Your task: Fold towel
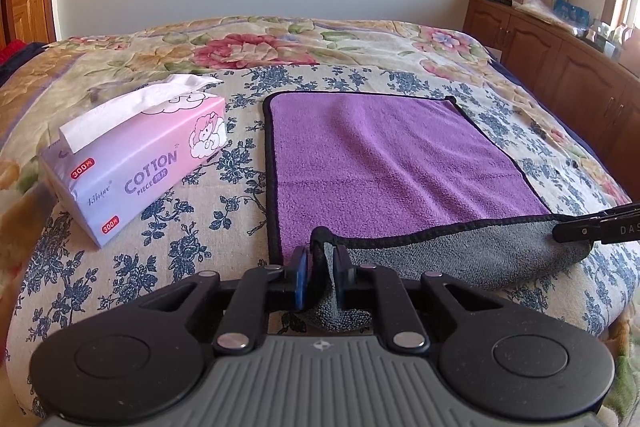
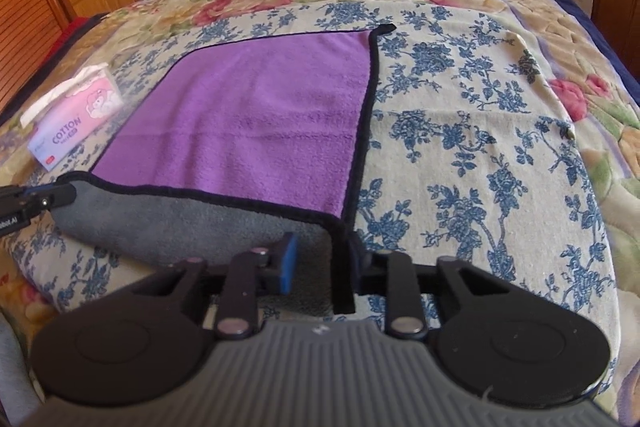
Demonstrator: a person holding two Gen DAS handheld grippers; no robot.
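The towel (image 1: pixel 384 155) lay spread on the bed (image 1: pixel 224 203), purple side up, bound all round in a black edge, with its near edge turned back so that the grey underside showed in a strip along the front. In the right wrist view the same towel (image 2: pixel 256 123) ran away from the camera, its right-hand border straight along the blue-flowered cloth (image 2: pixel 472 155) beneath it.

The left tool (image 1: pixel 322 277) was nearly closed on the near left corner of the towel, a fold of grey fabric bunched between its blue pads (image 1: pixel 301 277) and raised off the bed. The right tool (image 2: pixel 325 269) had the near right corner between its fingers, the black border running down through the gap; the gap looked wider, and whether the pads pressed the cloth I could not tell for certain. Each tool's tip showed at the edge of the other's view, at the opposite end of the grey strip.

Left of the towel, apart from it, stood a pink tissue pack (image 1: pixel 136 163) marked COTTON, a white tissue sticking out of the top. A floral blanket (image 1: pixel 256 47) covered the far part of the bed. Wooden cabinets (image 1: pixel 560 67) stood along the right.
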